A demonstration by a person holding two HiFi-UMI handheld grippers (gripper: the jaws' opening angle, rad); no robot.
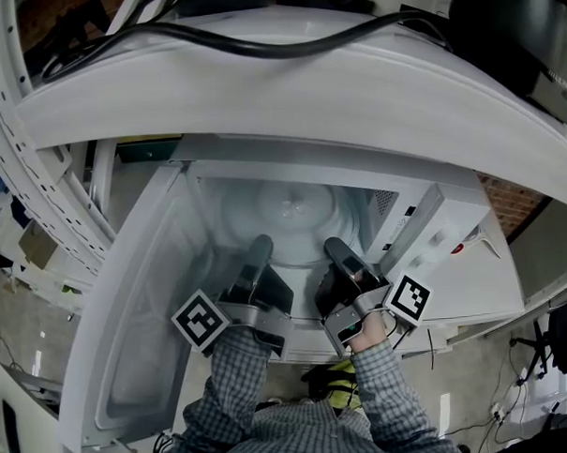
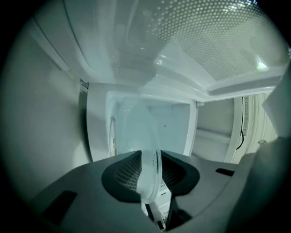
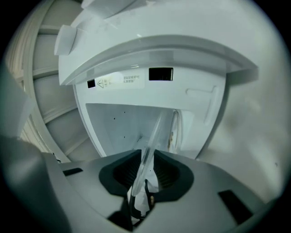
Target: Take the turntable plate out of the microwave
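The clear glass turntable plate point(image 1: 288, 211) lies in the open white microwave point(image 1: 372, 104), its near rim toward me. My left gripper point(image 1: 259, 247) reaches into the cavity and is shut on the plate's near-left rim. My right gripper point(image 1: 335, 250) is shut on the near-right rim. In the left gripper view the plate point(image 2: 136, 132) runs edge-on between the dark pads of the left gripper point(image 2: 149, 175), which press on it. The right gripper view shows the thin plate point(image 3: 158, 129) clamped in the right gripper point(image 3: 146, 166), tilted up toward the back wall.
The microwave door point(image 1: 137, 312) hangs wide open at the left. The control panel point(image 1: 434, 233) stands at the cavity's right. A black cable point(image 1: 257, 45) lies across the microwave's top. White wire shelving point(image 1: 17, 129) rises at the far left. Cavity walls close in on both grippers.
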